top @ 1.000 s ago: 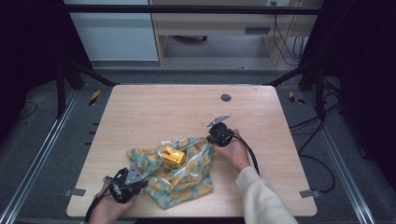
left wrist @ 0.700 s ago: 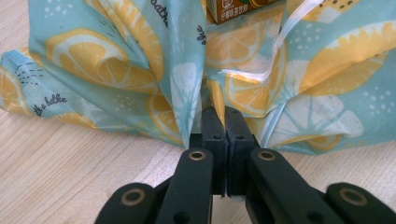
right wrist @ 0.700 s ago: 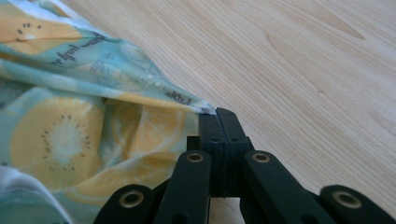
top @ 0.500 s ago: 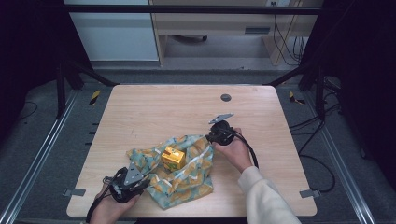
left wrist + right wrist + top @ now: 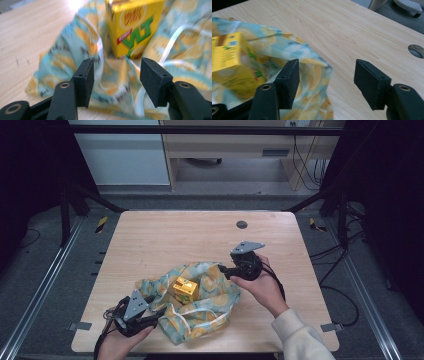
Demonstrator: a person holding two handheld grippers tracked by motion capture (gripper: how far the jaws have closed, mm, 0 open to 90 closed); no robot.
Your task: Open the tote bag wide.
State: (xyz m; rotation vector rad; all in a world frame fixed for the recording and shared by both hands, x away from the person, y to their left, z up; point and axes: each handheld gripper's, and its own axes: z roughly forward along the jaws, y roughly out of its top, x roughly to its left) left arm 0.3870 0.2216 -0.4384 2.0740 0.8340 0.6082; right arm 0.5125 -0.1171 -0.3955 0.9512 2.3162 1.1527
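Right gripper (image 5: 223, 270) lifted off bag (image 5: 200, 302); both grippers just opened, empty; carton (image 5: 183, 289) upright.

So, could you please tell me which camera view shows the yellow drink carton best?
The left gripper view: the yellow drink carton faces the camera, its printed front large and legible. The right gripper view catches it blurred at the left edge; the high view shows it small, sitting on the patterned cloth.
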